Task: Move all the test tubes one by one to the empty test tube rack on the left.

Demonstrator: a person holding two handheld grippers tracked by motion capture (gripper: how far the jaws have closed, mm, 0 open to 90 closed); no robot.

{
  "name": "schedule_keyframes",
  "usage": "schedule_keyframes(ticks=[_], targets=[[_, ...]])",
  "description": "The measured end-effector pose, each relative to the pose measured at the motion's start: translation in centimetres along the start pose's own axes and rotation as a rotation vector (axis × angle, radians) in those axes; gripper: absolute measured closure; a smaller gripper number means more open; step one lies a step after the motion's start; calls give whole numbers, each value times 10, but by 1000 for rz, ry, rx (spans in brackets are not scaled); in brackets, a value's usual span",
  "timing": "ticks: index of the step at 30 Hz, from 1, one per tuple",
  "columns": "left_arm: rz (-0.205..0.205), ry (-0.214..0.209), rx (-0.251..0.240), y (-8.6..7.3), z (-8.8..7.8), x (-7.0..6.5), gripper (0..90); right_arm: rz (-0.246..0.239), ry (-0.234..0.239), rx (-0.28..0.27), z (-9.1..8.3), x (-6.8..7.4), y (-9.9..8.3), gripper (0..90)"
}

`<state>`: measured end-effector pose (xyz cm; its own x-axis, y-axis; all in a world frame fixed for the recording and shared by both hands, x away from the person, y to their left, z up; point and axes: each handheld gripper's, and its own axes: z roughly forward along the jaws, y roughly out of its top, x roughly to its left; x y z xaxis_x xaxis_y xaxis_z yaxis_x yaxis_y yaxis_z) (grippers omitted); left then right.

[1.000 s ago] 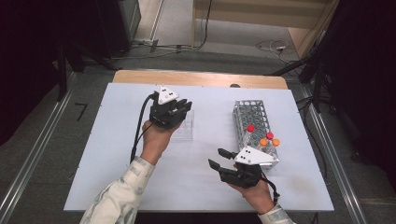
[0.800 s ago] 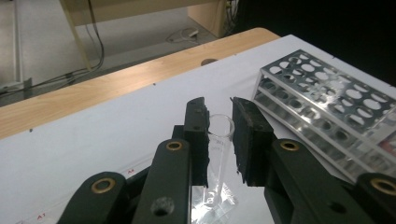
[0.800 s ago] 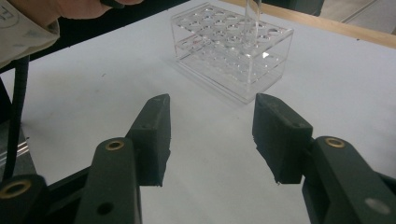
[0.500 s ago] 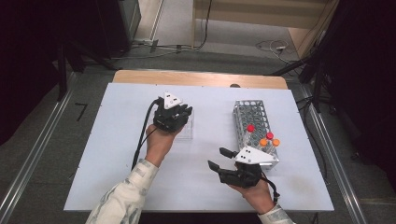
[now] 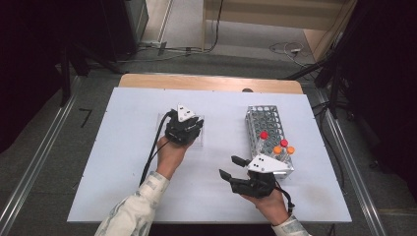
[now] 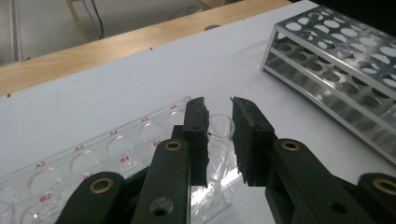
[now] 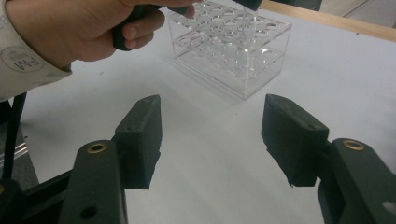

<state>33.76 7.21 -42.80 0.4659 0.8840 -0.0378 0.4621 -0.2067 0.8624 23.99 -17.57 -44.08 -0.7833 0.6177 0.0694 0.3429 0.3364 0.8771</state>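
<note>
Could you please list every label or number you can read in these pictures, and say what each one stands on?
"A2", "A3", "A4", "A5", "A6": red, along the clear rack's top row of holes.
"B2", "B4": red, on its next row; the other labels there are hidden or cut off.
A round stamp on the sleeve: too blurred to read.
The metal rack: no text.

metal rack (image 5: 263, 123) with coloured-capped tubes (image 5: 264, 134) on white table (image 5: 123, 162).

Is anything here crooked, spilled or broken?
Nothing stands out. The clear rack and metal rack stand flat on the table, and the left gripper holds a clear tube over the clear rack.
</note>
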Motion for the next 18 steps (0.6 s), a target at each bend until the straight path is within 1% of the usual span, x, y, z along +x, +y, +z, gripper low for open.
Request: schedule_keyframes(ticks=[2, 6, 12, 14, 16, 18], targets=[[5, 1, 8, -3, 3, 0, 761, 2, 0, 0, 0, 0, 0, 361], [5, 1, 1, -4, 2, 0, 749, 3, 2, 3, 1, 0, -1, 353], [8, 6, -5, -4, -1, 0, 562, 8, 2, 1, 0, -1, -1, 335], [4, 0, -13, -3, -3, -1, 501, 15, 4, 0, -1, -1, -1, 331], [-1, -1, -14, -3, -6, -2, 416, 16, 5, -3, -2, -2, -1, 326], [-8, -13, -21, -3, -9, -2, 371, 18, 3, -4, -3, -2, -1, 322]])
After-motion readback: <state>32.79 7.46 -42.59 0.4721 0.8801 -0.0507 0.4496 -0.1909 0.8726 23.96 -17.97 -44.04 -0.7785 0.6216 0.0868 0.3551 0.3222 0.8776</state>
